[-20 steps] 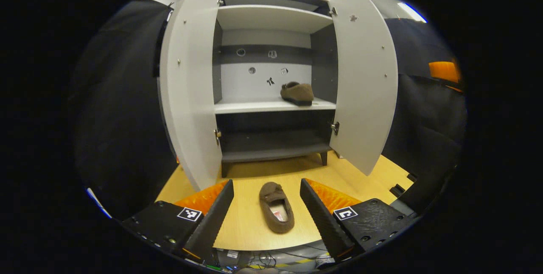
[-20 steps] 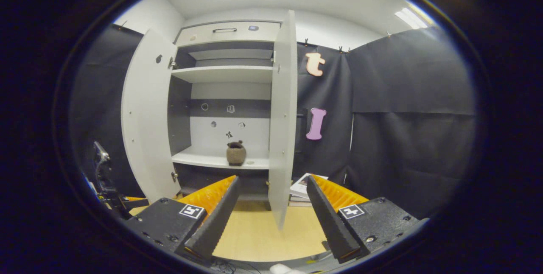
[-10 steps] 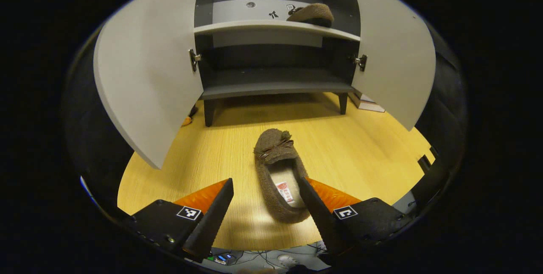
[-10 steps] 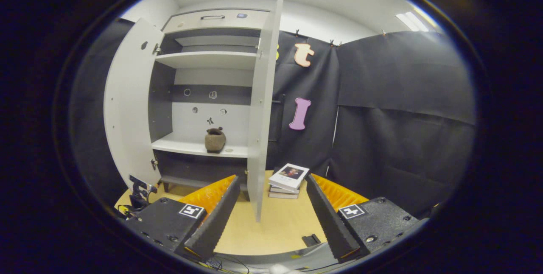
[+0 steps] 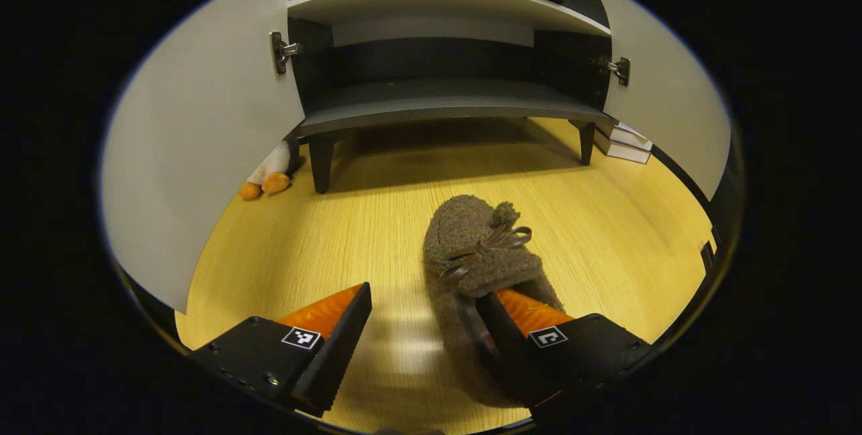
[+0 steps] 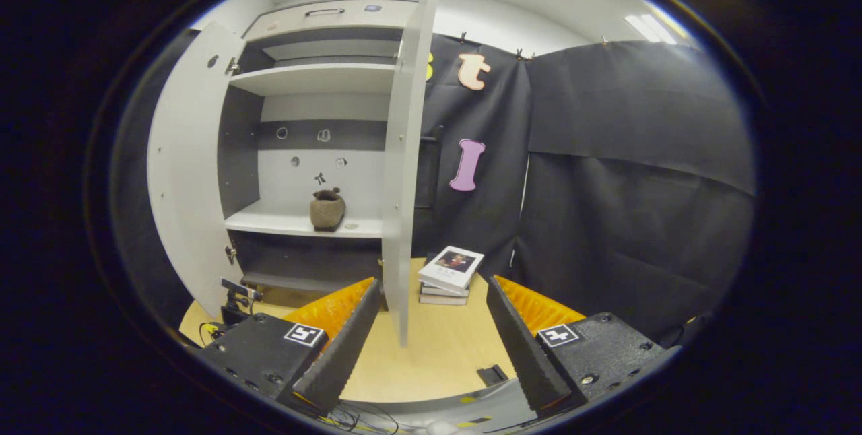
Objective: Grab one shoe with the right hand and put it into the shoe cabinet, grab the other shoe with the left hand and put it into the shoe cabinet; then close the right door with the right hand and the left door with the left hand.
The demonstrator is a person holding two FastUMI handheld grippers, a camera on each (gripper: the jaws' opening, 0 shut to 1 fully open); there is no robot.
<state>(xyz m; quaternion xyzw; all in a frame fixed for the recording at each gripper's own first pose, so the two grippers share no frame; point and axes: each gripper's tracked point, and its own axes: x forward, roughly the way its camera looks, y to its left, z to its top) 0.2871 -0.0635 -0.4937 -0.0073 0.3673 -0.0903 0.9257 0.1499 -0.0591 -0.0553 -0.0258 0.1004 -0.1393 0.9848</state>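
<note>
Left tongs (image 5: 421, 344) spread low, one finger inside the floor shoe (image 5: 479, 266).

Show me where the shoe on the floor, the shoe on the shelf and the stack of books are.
shoe on the floor (image 5: 471, 246), left gripper view, toe top.
shoe on the shelf (image 6: 327, 209), right gripper view, its body.
stack of books (image 6: 451, 268), right gripper view, top cover.

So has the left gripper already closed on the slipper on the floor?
No, the left gripper is open, one finger inside the slipper.
</note>
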